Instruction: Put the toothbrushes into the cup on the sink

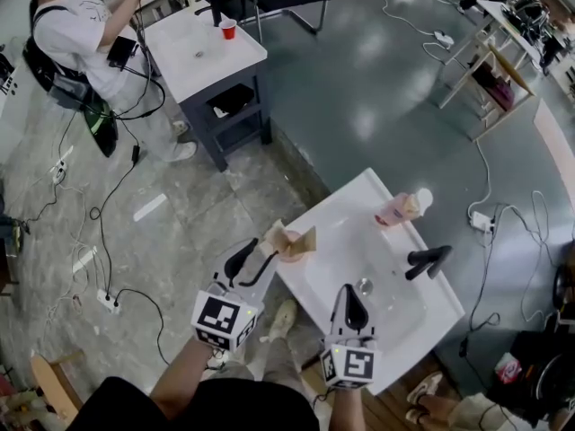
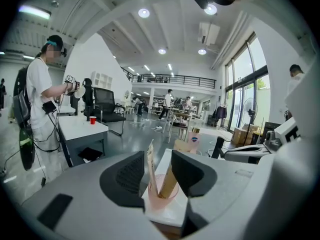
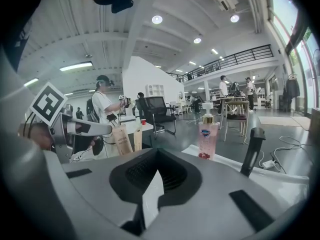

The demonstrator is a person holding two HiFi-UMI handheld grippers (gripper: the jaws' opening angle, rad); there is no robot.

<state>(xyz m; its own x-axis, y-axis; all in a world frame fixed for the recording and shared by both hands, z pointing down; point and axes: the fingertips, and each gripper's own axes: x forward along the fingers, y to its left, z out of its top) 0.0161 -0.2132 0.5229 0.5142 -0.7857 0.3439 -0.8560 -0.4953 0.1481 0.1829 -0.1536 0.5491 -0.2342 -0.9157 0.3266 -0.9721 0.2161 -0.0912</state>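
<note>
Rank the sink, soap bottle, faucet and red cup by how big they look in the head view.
1. sink
2. soap bottle and faucet: they look alike
3. red cup, though it stands farther off

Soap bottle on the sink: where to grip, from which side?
Probably the soap bottle mid-body, from the person's side, jaws level. It stands upright with straight sides; the pump on top blocks a top-down grip, and the faucet stands to its right.

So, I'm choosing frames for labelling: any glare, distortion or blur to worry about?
Head view: soft light patches glare on the grey floor, white sink bright but readable. Left gripper view: fisheye bend, dark corners, cup sharp. Right gripper view: same bend, bright windows at right, soap bottle crisp.
</note>
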